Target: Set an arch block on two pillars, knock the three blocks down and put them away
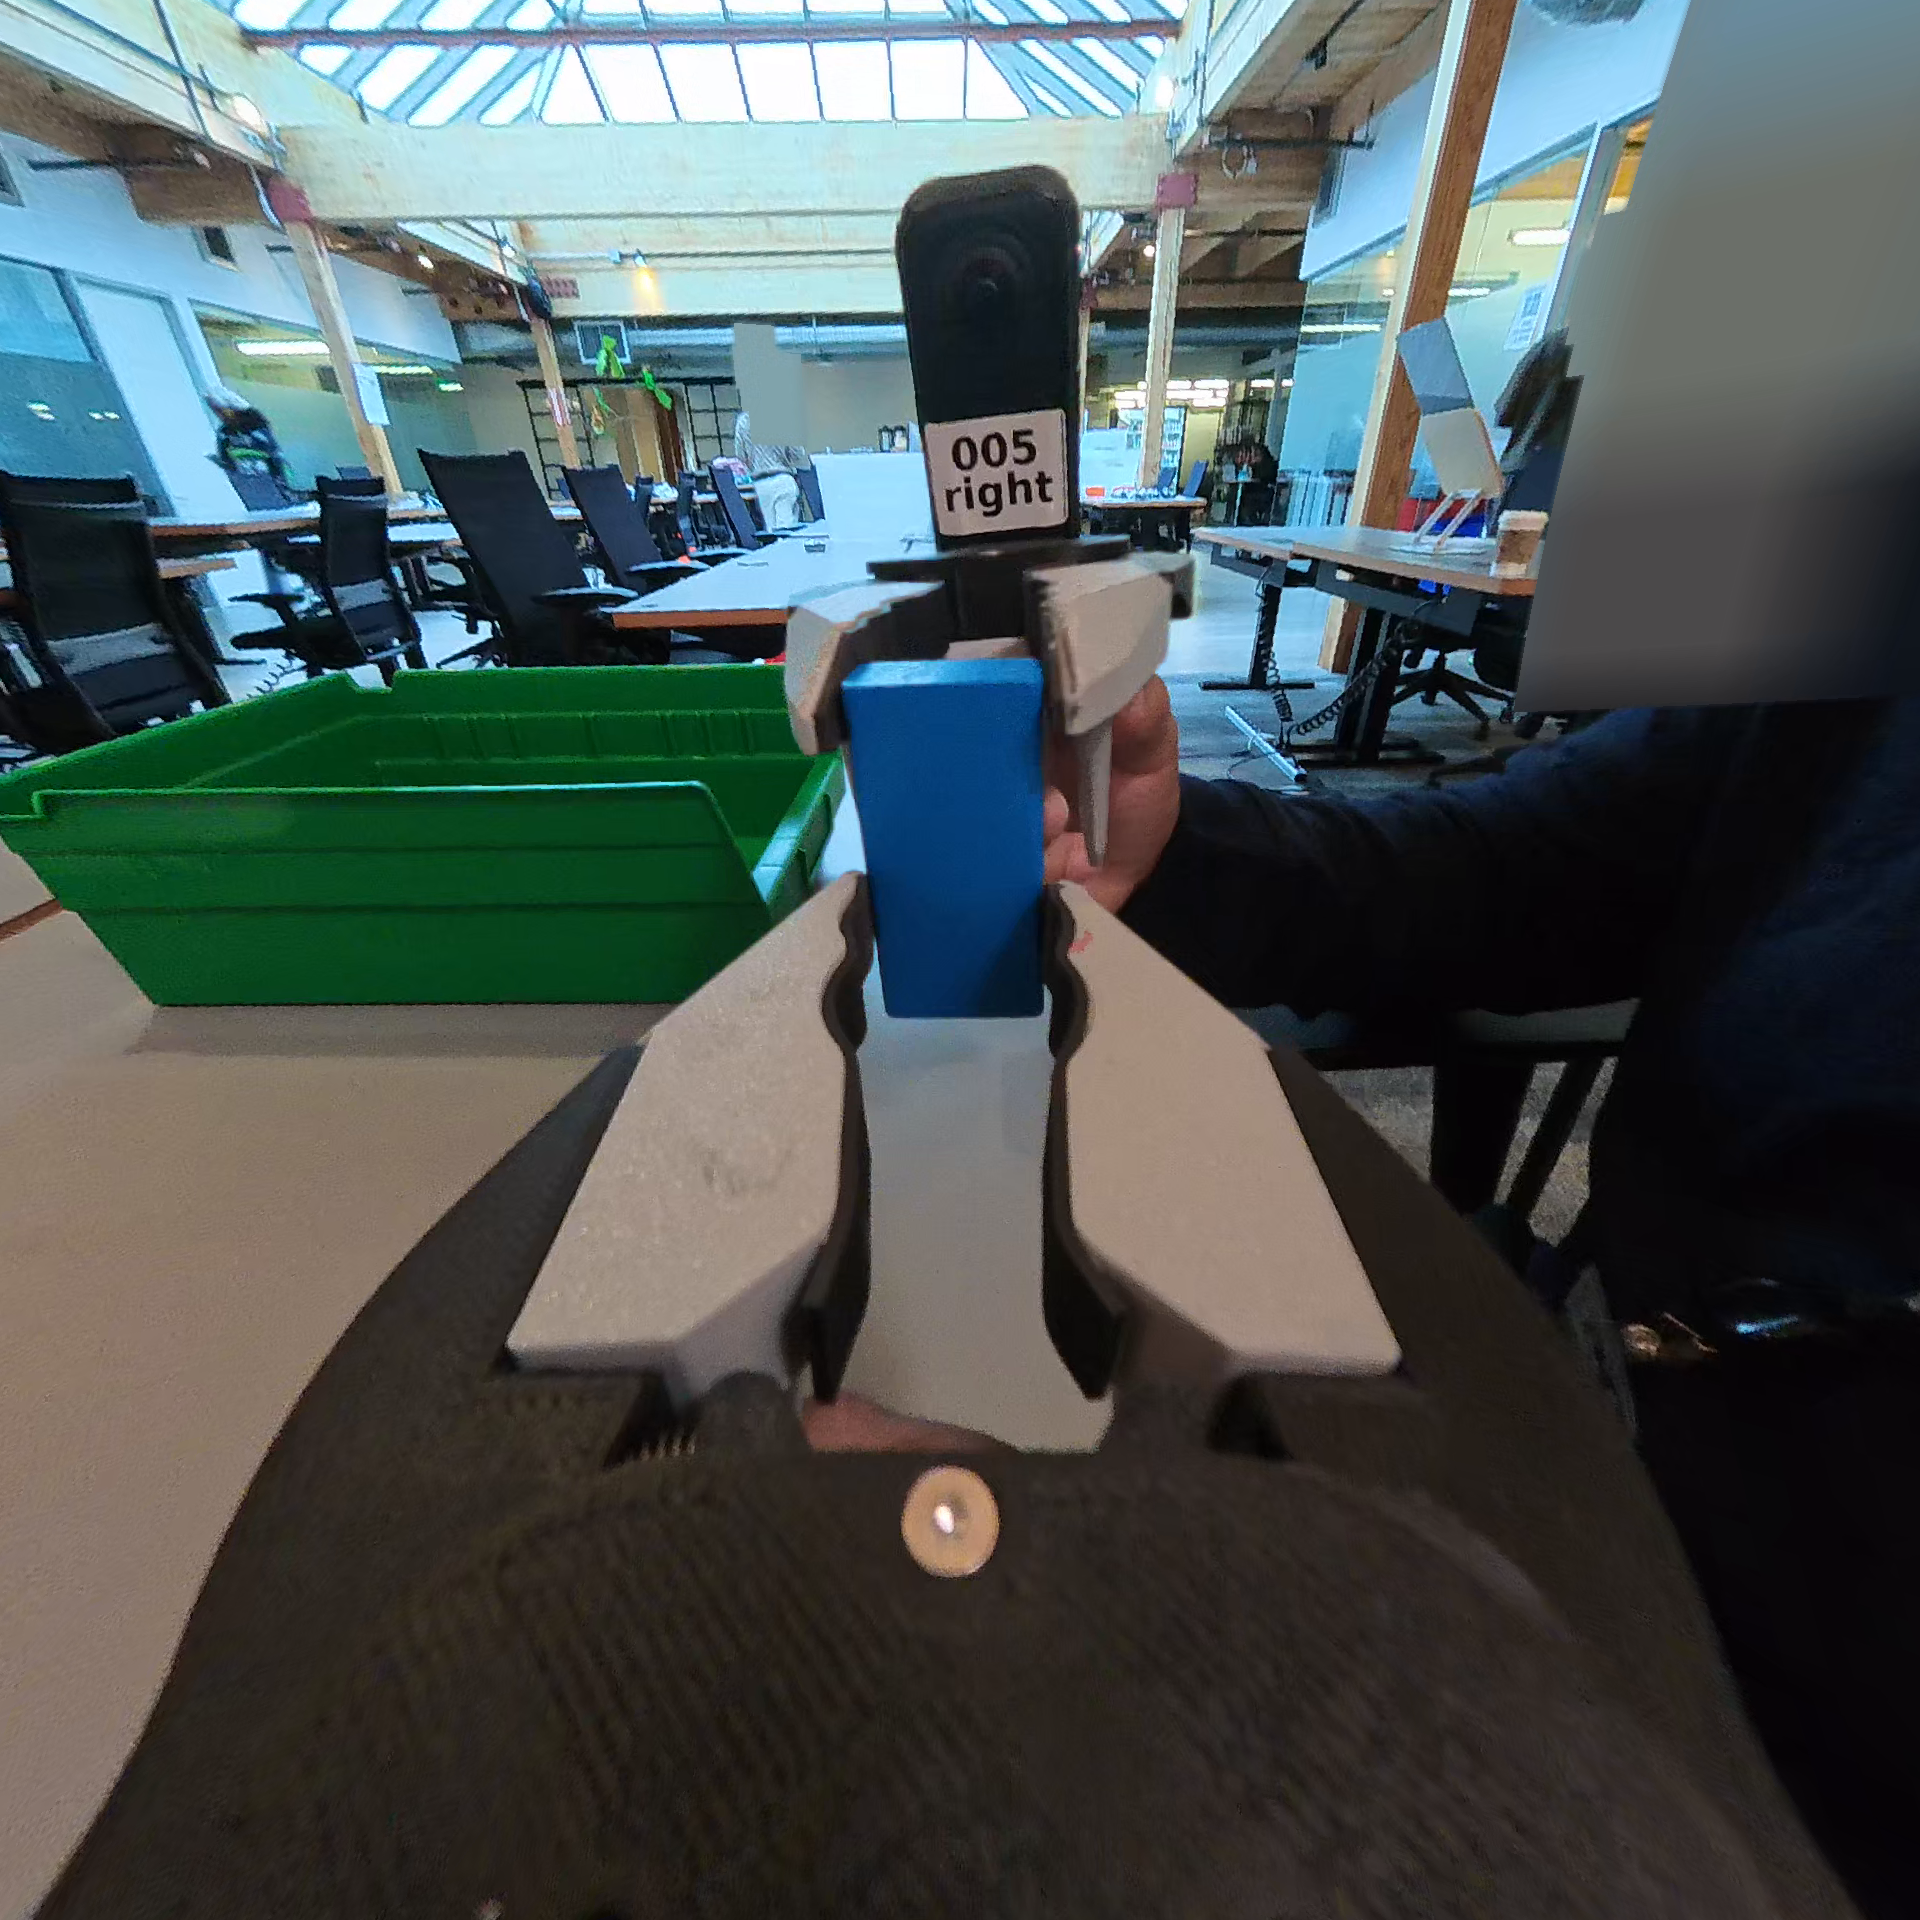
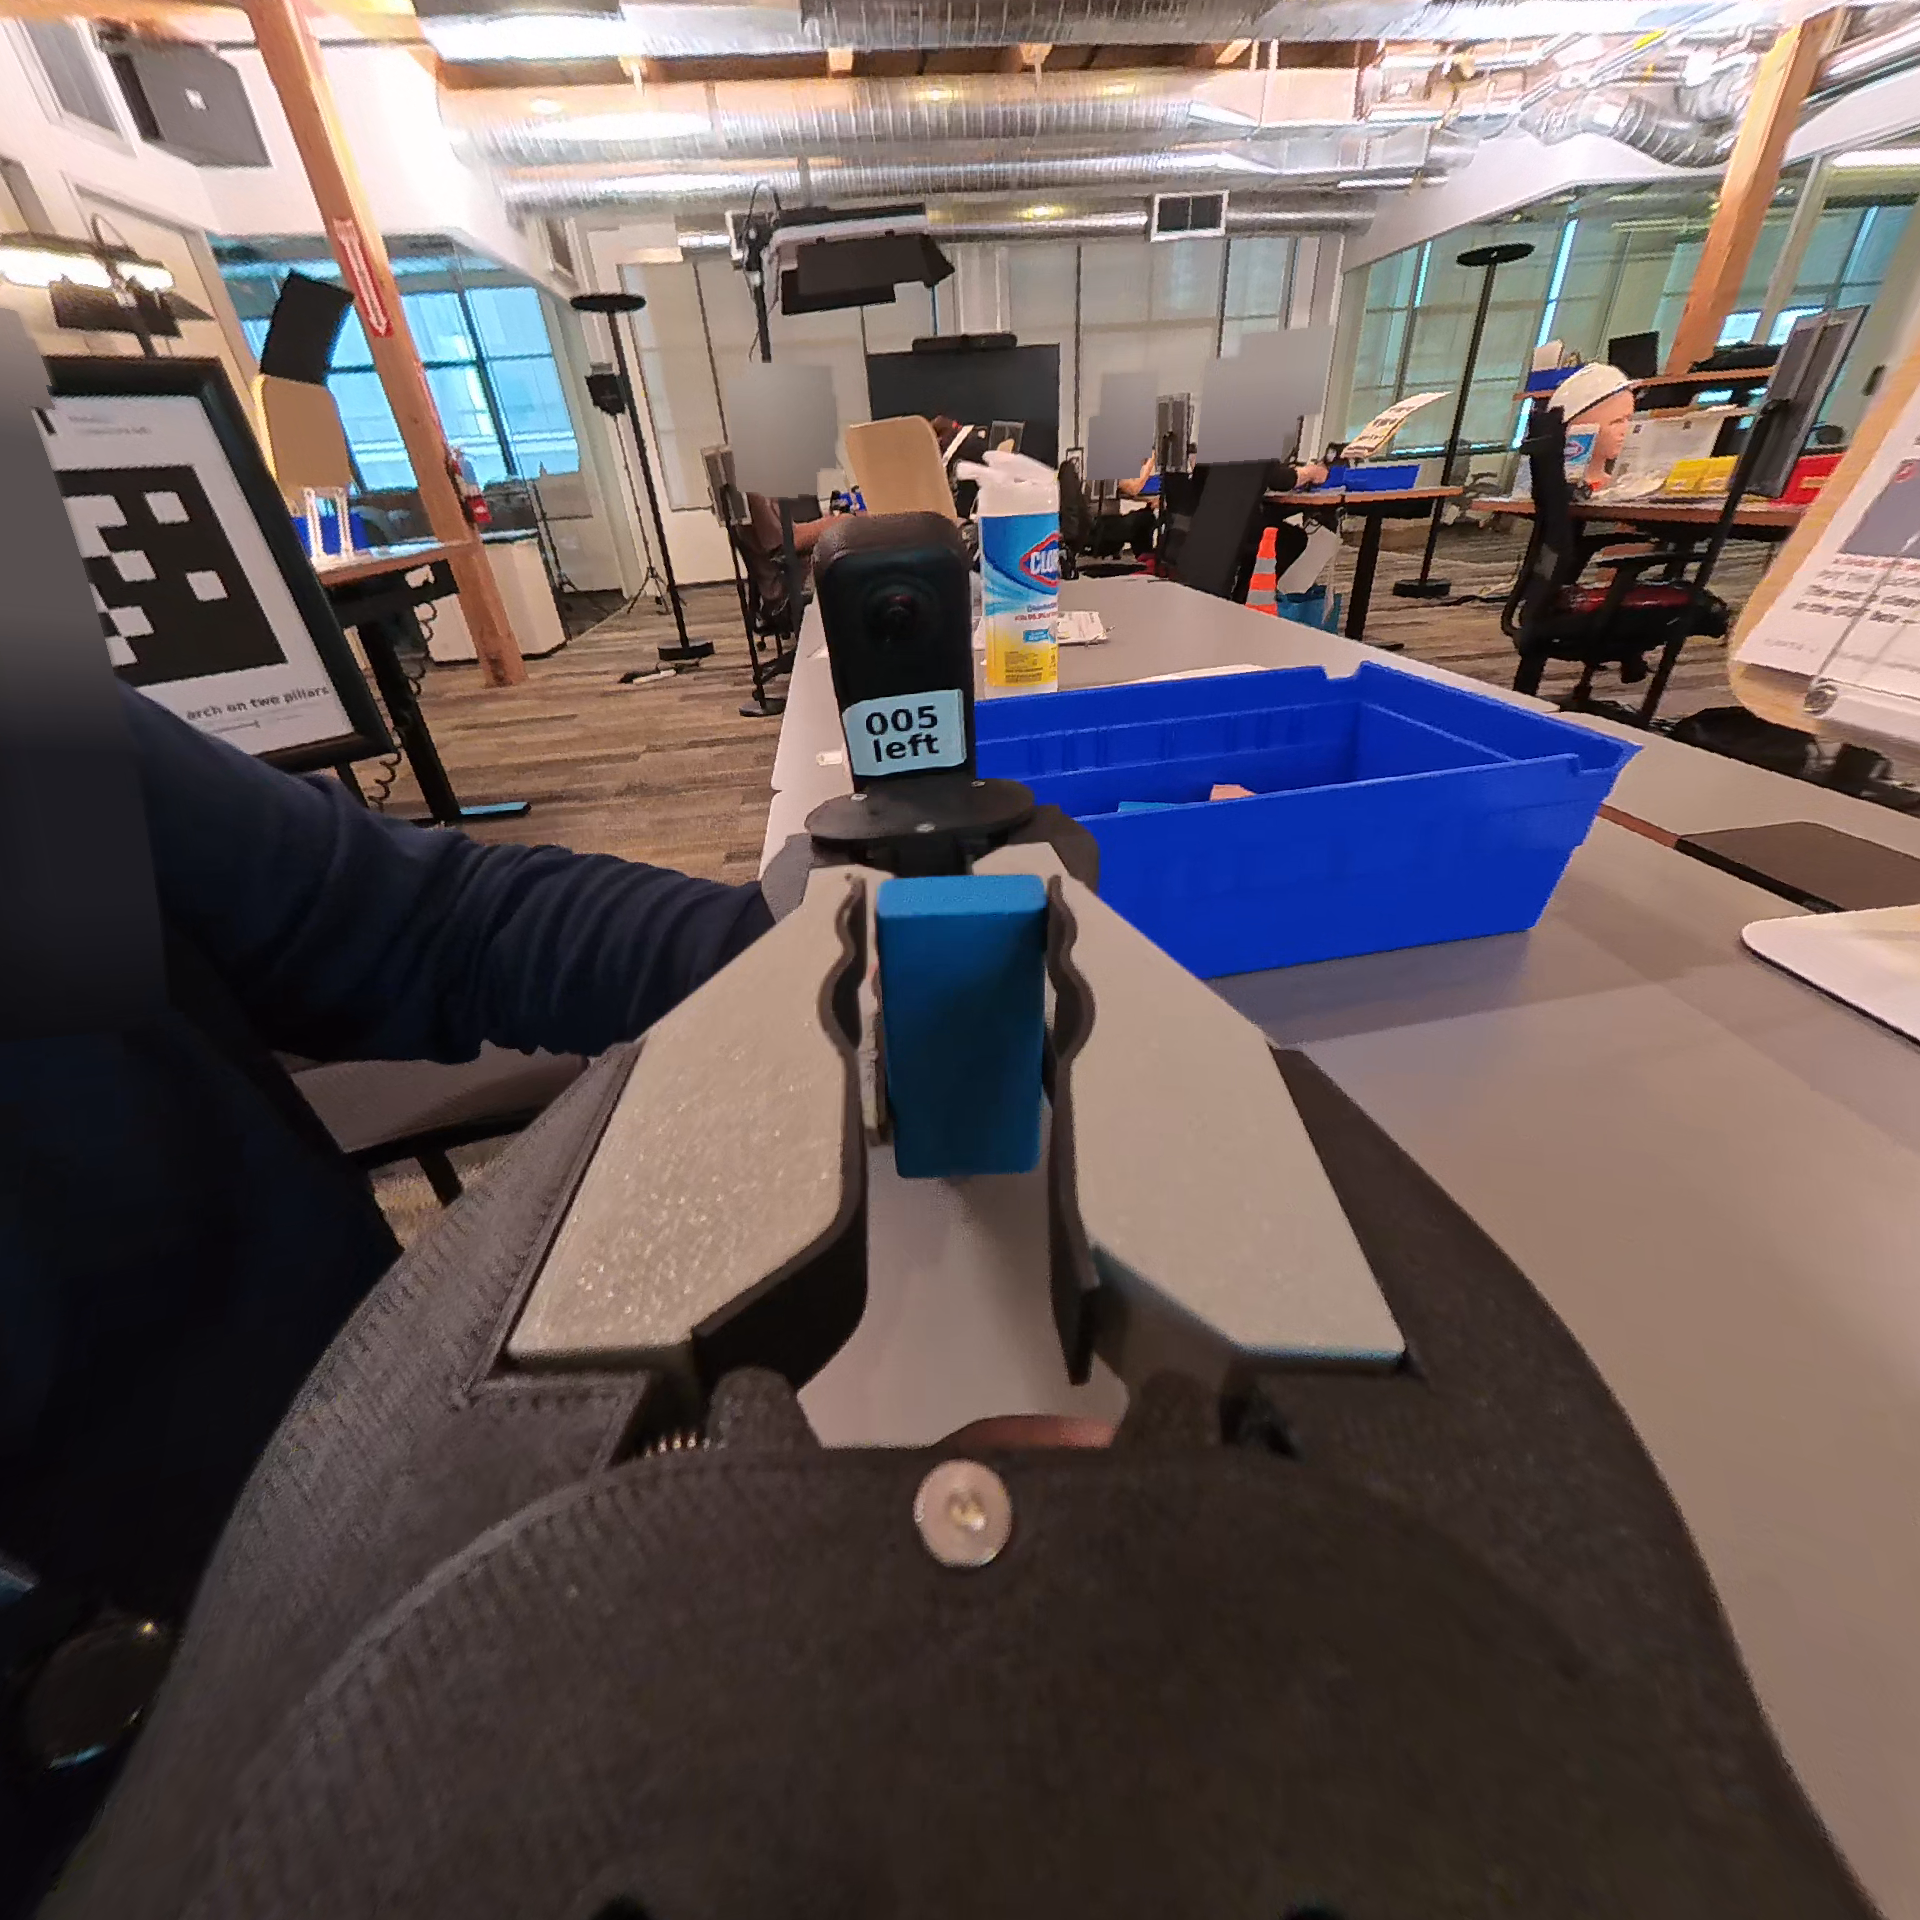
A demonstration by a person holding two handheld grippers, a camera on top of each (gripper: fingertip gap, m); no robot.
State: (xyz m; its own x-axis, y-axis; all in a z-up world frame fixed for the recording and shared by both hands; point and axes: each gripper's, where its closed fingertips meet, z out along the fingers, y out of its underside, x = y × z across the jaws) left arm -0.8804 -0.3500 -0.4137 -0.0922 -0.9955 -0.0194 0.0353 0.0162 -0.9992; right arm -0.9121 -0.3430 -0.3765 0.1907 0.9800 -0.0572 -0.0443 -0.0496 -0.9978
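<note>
Both the left gripper (image 1: 951, 935) and the right gripper (image 2: 956, 935) squeeze one tall blue wooden block (image 1: 951, 842) held up over the table (image 1: 208, 1195), so building seems barely begun.

Open-plan office under a glazed skylight (image 1: 623, 62) framed by pale timber beams (image 1: 717, 171) and wooden posts (image 1: 1418, 312). Rows of black office chairs (image 1: 499, 551) at long desks (image 1: 1371, 551). Exposed silver ductwork (image 2: 1039, 114) overhead, tall windows (image 2: 1455, 332) along the far wall, striped wood-tone carpet (image 2: 582, 727) underfoot. Bright, even daylight throughout.
</note>
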